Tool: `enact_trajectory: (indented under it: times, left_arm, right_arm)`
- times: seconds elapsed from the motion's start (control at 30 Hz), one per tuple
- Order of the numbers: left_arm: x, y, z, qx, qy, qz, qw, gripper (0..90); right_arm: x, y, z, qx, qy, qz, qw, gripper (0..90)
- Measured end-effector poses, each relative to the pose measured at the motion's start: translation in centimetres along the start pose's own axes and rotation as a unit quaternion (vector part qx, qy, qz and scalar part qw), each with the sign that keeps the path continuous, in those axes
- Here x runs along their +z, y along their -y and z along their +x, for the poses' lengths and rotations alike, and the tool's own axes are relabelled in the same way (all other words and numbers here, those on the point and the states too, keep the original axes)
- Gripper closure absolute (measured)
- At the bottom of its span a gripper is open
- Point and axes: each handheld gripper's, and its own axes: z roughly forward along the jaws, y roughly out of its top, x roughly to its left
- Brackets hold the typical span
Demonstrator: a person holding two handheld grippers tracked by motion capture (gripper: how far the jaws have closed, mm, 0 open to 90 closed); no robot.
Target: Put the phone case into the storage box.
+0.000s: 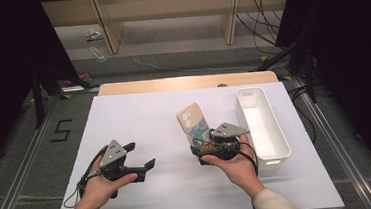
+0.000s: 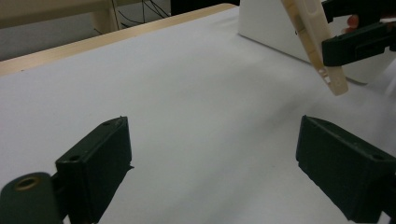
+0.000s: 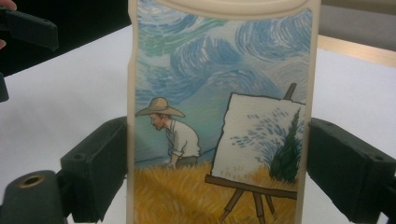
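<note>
Phone case, cream-edged with a painted scene of a man in a straw hat at an easel, stands clamped by its two long edges in the right tongs. It is held upright and tilted slightly, above the table, just left of the white bin. In the left gripper view the case shows edge-on, gripped by the black jaws of the other tongs at the upper right, its lower end free and off the surface.

Left tongs stand wide apart with nothing between them; bare white table shows in the gap. They sit low over the table's left half, well apart from the case.

The bin is long, narrow and stands along the table's right side, near the right hand.
</note>
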Motion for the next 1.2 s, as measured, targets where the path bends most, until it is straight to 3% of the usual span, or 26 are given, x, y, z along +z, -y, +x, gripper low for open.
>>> enact_trajectory:
  times: [0.27, 0.6, 0.9, 1.2]
  left_arm:
    - [0.1, -0.7, -0.7, -0.013, 0.016, -0.015, 0.9997, 13.9]
    - [1.0, -2.3, -2.2, -0.008, 0.046, -0.031, 0.9984, 19.0]
    - [2.6, -4.2, -3.2, -0.016, 0.068, -0.041, 0.9967, 26.2]
    - [4.4, -5.4, -4.0, -0.025, 0.073, -0.042, 0.9961, 31.9]
  right_arm:
    - [0.2, 0.7, 0.5, 0.001, -0.007, -0.010, 0.9999, 12.3]
    - [0.5, 0.7, 1.1, 0.000, -0.007, -0.015, 0.9999, 12.3]
    - [0.7, 0.6, 1.8, -0.002, -0.008, -0.019, 0.9998, 12.3]
    - [0.7, 0.5, 2.1, -0.001, -0.009, -0.022, 0.9997, 12.3]
